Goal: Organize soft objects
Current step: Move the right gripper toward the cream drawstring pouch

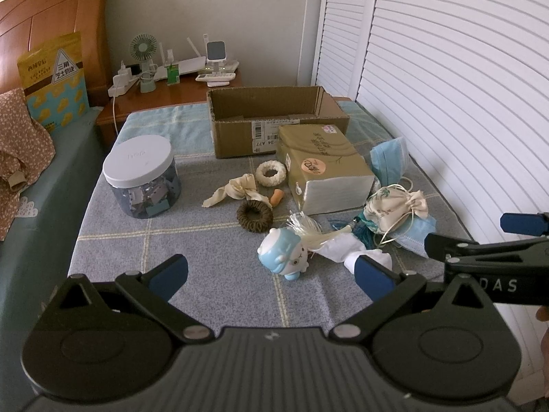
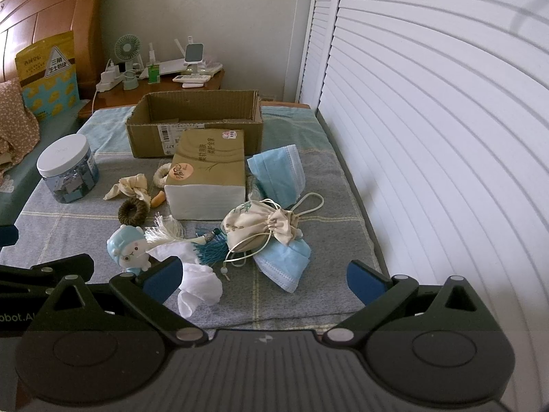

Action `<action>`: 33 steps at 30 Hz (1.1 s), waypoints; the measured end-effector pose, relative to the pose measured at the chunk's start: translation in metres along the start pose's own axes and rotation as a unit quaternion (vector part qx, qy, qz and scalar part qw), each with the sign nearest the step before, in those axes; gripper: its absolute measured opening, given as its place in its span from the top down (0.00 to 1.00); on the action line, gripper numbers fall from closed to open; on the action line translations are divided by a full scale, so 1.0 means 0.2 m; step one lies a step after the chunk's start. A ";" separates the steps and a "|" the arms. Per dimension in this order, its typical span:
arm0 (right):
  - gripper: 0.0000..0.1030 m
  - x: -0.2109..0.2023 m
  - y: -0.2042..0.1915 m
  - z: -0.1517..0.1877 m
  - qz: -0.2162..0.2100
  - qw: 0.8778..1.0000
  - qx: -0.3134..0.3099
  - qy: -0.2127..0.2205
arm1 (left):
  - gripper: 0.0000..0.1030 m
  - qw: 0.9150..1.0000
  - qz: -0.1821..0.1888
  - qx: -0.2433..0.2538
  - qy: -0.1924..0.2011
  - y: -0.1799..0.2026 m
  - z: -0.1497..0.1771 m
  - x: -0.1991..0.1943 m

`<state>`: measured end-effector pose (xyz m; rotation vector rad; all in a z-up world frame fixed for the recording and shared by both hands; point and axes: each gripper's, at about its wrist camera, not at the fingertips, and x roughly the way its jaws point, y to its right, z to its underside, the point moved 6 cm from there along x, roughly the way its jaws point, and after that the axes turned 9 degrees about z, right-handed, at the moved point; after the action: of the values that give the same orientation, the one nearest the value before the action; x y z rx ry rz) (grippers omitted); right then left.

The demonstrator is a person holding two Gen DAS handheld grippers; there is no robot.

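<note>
Up close, the left hand-held gripper [image 1: 271, 276] hovers with its blue-padded fingers spread wide, holding nothing; the right hand-held gripper [image 2: 264, 279] is likewise spread and empty, just beside it. Both hang above a tabletop [image 1: 144, 240] covered in a grey checked cloth. Just ahead of the fingers lie a white cloth [image 2: 200, 285], a small blue-capped plush toy [image 1: 286, 252] and a cream tassel [image 1: 308, 231]. A printed drawstring pouch [image 2: 254, 225] rests on a blue face mask [image 2: 286, 266]; another mask [image 2: 278, 175] leans by a tissue pack [image 2: 207, 175]. Nearby sit brown [image 1: 254, 214] and cream [image 1: 271, 173] scrunchies. Farther back stands an open cardboard box [image 1: 240, 127], well apart from a lidded jar [image 1: 142, 176].
</note>
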<state>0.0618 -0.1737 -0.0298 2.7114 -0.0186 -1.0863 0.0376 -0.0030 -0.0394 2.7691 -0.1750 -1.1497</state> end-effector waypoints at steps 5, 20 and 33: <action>0.00 0.00 0.01 0.00 0.000 1.000 0.001 0.001 | 0.01 1.000 0.000 0.000 0.002 0.00 -0.01 0.00; 0.00 -0.01 0.01 -0.01 0.002 1.000 0.000 0.005 | 0.01 1.000 0.004 0.003 0.004 0.01 -0.01 0.00; 0.00 -0.01 0.01 -0.01 0.004 1.000 -0.001 0.008 | 0.01 1.000 0.008 0.019 0.010 0.02 -0.03 0.01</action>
<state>0.0622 -0.1756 -0.0256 2.7163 -0.0267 -1.0616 0.0428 -0.0075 -0.0365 2.8069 -0.2183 -1.1256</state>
